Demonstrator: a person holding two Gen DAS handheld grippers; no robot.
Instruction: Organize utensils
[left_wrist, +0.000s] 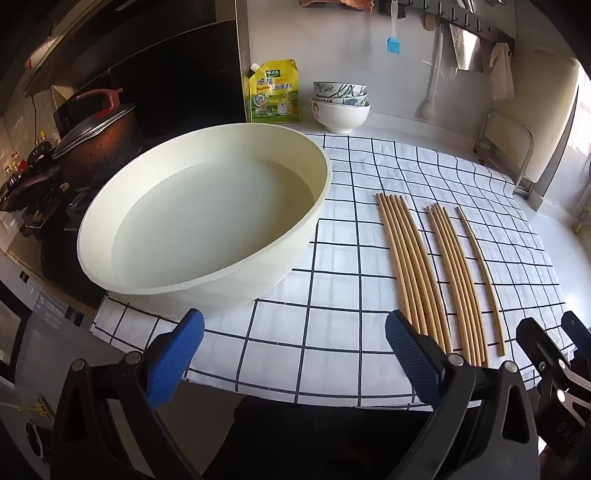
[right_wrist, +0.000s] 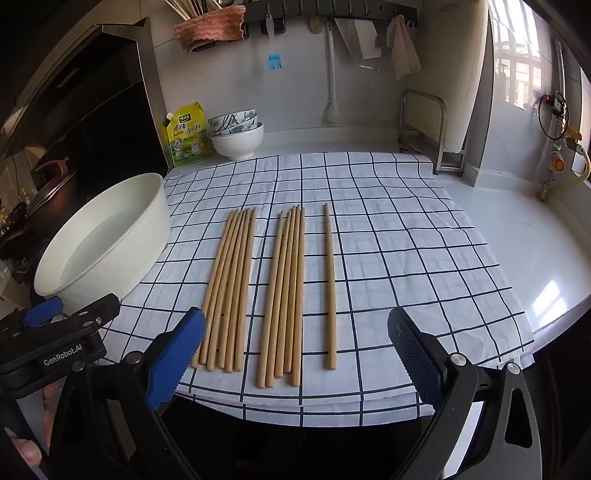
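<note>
Wooden chopsticks lie on a white checked cloth (right_wrist: 388, 240) in three lots: a left bundle (right_wrist: 229, 291) of several, a middle bundle (right_wrist: 286, 295) of several, and a single chopstick (right_wrist: 330, 288) at the right. In the left wrist view the same lots appear as the left bundle (left_wrist: 408, 266), the middle bundle (left_wrist: 456, 280) and the single chopstick (left_wrist: 480, 273). My left gripper (left_wrist: 295, 354) is open over the cloth's near edge, in front of a cream basin (left_wrist: 207, 210) holding water. My right gripper (right_wrist: 295, 358) is open just short of the chopsticks' near ends, holding nothing.
Stacked bowls (right_wrist: 238, 134) and a yellow seasoning pouch (right_wrist: 186, 134) stand at the back by the wall. A metal rack (right_wrist: 428, 129) with a cutting board is at the back right. A pot with a lid (left_wrist: 96, 140) sits on the stove to the left. The cream basin (right_wrist: 107, 240) borders the cloth's left side.
</note>
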